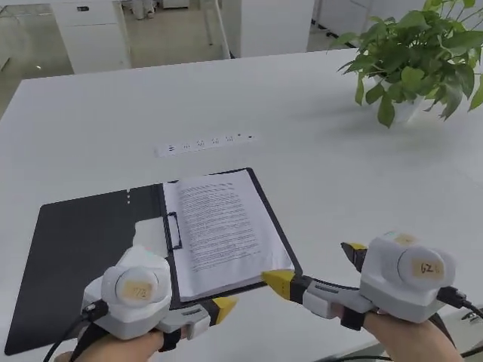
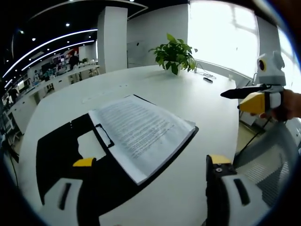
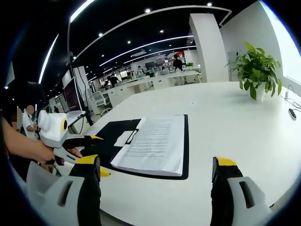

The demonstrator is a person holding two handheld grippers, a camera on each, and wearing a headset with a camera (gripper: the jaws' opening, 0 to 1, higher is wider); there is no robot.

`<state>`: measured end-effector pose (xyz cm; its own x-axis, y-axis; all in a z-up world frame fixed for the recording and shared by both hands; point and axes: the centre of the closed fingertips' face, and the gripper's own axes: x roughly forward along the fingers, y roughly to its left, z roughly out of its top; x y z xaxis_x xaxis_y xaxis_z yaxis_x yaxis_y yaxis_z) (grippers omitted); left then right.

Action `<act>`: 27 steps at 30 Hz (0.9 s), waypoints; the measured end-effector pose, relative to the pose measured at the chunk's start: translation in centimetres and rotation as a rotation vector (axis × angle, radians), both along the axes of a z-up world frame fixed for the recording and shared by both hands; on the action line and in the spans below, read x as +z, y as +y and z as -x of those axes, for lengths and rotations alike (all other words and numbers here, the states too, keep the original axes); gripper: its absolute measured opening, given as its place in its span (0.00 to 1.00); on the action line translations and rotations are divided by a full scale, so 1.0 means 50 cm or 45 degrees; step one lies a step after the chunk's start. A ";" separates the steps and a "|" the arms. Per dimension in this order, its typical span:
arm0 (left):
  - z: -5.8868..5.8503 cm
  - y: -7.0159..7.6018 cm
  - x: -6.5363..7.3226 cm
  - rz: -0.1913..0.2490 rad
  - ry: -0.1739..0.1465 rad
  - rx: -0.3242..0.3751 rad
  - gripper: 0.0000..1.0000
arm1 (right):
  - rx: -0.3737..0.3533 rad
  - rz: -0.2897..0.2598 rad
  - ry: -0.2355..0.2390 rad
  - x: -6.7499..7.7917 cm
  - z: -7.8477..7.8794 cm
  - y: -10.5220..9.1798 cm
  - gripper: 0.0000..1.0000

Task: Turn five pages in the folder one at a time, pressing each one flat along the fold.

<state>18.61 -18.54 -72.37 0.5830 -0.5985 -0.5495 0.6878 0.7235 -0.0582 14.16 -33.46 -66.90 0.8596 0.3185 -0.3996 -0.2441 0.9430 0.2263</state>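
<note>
The folder lies open on the white table. Its black inner cover [image 1: 83, 249] is on the left and a stack of printed pages [image 1: 223, 226] under a clip is on the right. My left gripper [image 1: 185, 283] hovers over the folder's near edge, open, with nothing between its jaws. The right gripper [image 1: 315, 265] is open and empty just off the stack's near right corner, one yellow tip close to that corner. The left gripper view has the pages [image 2: 141, 132] ahead of the left gripper [image 2: 150, 161]. From the right gripper [image 3: 155, 161], the pages [image 3: 155, 141] lie flat.
A white power strip [image 1: 204, 143] lies beyond the folder. A potted plant [image 1: 415, 60] stands at the table's far right, with a small cable [image 3: 291, 113] near it. White cabinets [image 1: 94, 30] stand past the far edge. The table's near edge [image 1: 249, 343] runs under both grippers.
</note>
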 end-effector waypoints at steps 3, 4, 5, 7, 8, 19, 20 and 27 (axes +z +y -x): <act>-0.007 -0.014 -0.007 0.003 0.007 -0.010 0.95 | -0.005 -0.003 0.003 -0.001 0.000 0.000 0.99; -0.009 -0.018 -0.010 0.004 0.011 -0.014 0.94 | -0.005 0.000 0.004 -0.001 0.000 -0.001 0.99; -0.011 -0.024 -0.013 0.006 0.017 -0.019 0.94 | -0.009 0.000 0.003 -0.001 -0.001 -0.002 0.99; -0.015 -0.034 -0.018 0.005 0.018 -0.029 0.94 | -0.013 -0.004 0.004 -0.001 -0.001 -0.002 0.99; -0.016 -0.038 -0.021 0.005 0.019 -0.033 0.94 | -0.015 -0.003 0.003 -0.001 -0.001 -0.003 0.99; -0.042 -0.074 -0.042 0.027 0.037 -0.048 0.92 | -0.020 0.000 0.017 -0.006 -0.003 -0.004 0.99; -0.044 -0.075 -0.043 0.030 0.037 -0.046 0.92 | -0.020 -0.003 0.021 -0.007 -0.003 -0.004 0.98; -0.062 -0.096 -0.053 0.050 0.041 -0.043 0.90 | -0.023 0.001 0.029 -0.009 -0.005 -0.004 0.98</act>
<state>21.71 -23.35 -75.01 0.5442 -0.6392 -0.5433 0.7093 0.6965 -0.1089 14.42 -33.64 -67.36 0.8559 0.3030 -0.4192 -0.2221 0.9472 0.2311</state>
